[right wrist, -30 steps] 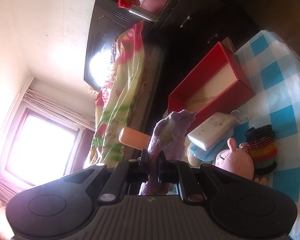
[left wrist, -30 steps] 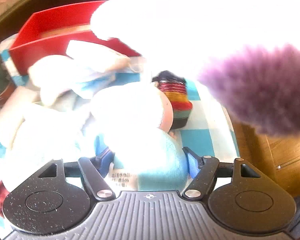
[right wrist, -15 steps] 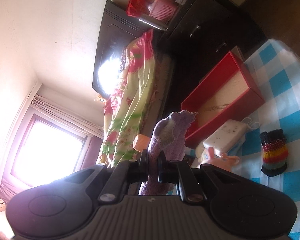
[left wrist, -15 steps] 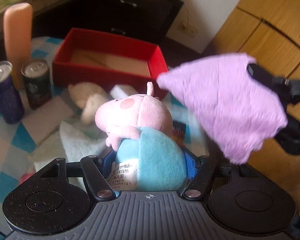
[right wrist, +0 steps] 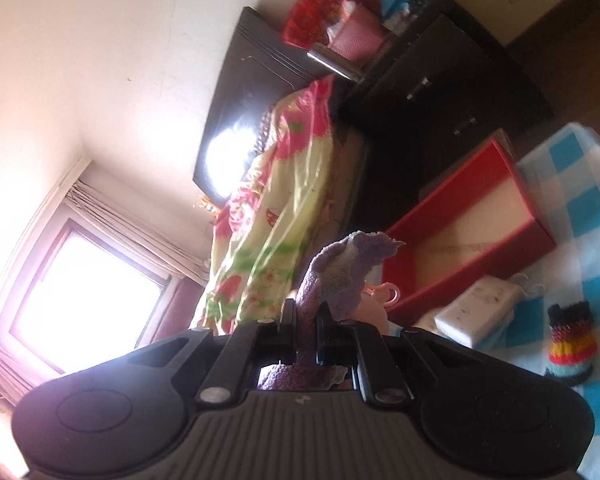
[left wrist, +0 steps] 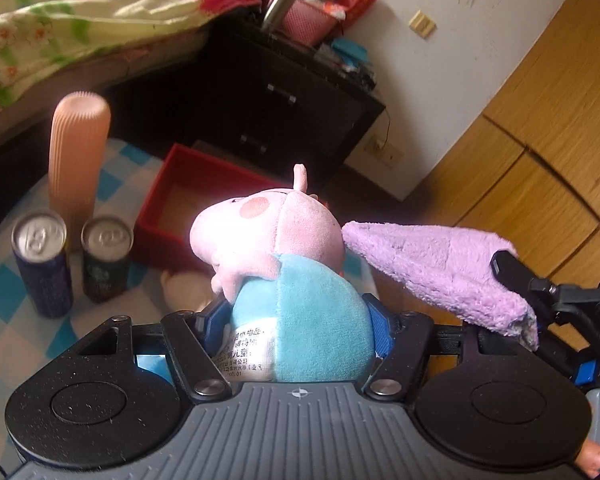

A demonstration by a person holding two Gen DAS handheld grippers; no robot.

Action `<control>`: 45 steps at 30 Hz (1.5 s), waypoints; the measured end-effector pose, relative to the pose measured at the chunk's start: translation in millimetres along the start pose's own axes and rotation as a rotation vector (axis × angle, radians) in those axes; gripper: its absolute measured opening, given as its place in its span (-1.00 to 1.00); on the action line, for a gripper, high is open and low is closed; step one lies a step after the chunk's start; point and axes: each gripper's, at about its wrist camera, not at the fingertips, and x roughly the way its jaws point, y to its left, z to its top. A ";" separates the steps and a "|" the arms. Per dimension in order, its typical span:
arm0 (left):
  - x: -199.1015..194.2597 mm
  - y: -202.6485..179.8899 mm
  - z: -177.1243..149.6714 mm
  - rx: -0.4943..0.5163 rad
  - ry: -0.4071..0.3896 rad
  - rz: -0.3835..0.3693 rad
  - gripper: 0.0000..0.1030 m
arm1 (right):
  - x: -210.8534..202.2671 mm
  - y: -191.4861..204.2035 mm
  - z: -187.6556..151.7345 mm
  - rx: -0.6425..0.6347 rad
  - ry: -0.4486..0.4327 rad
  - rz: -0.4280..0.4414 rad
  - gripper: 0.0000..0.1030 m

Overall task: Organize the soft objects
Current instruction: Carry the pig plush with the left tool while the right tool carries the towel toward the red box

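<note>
- The left claw (left wrist: 300, 320) has its blue pads pressed on either side of a plush pig (left wrist: 284, 280), jaws set about halfway apart; the toy's body fills the gap and its head sticks out ahead, above the counter (left wrist: 4, 280).
- The pig is short-pile plush: a rounded pink head with a darker cheek patch and a small upright ear, a teal body, and a white printed label sewn near the claw.
- The right claw (right wrist: 305, 330) is pinched fully together on a purple cloth (right wrist: 340, 276), which stands up from between the fingers in a crumpled peak.
- In the left wrist view the same cloth is a fuzzy lilac wedge just beside the pig's head, its tip close to it.
- A red box (right wrist: 472, 240), rectangular with stiff straight walls and a pale floor, sits open on the blue-and-white checked counter beyond both claws.
- Two metal cans (left wrist: 72, 256) and a ribbed peach cylinder (left wrist: 78, 160) stand upright left of the box.
- A striped knitted piece (right wrist: 572, 344) and a white block (right wrist: 480, 308) lie near the box.
</note>
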 end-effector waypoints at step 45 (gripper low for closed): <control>148.2 35.6 90.2 -0.109 -0.033 0.055 0.30 | 129.2 -99.8 100.5 0.129 -0.071 -0.102 -1.00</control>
